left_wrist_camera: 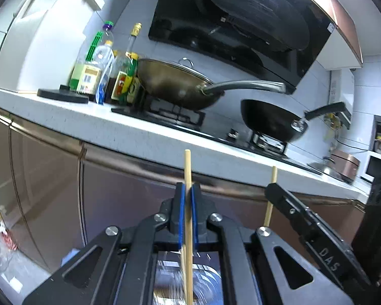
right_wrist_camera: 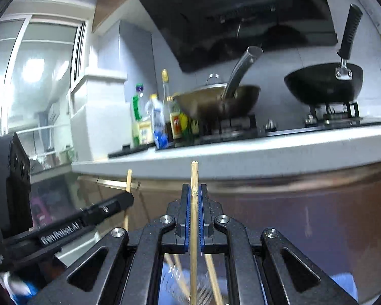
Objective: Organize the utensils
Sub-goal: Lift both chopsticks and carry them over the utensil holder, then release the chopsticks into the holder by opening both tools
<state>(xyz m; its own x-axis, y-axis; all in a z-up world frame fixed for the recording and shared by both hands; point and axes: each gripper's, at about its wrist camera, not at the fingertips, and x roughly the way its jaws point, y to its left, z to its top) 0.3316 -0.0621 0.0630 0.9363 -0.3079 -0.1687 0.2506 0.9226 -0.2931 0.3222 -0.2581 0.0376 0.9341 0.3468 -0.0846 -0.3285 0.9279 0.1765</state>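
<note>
Left gripper (left_wrist_camera: 188,198) is clamped on a chopstick (left_wrist_camera: 187,170), held upright w/ its tip above the blue pads (left_wrist_camera: 181,213). Right gripper (right_wrist_camera: 195,198) pinches a 2nd chopstick (right_wrist_camera: 194,175) the same way. Both are held in front of the counter (right_wrist_camera: 241,157), below the wok (left_wrist_camera: 172,86) & black pan (left_wrist_camera: 269,119).
</note>
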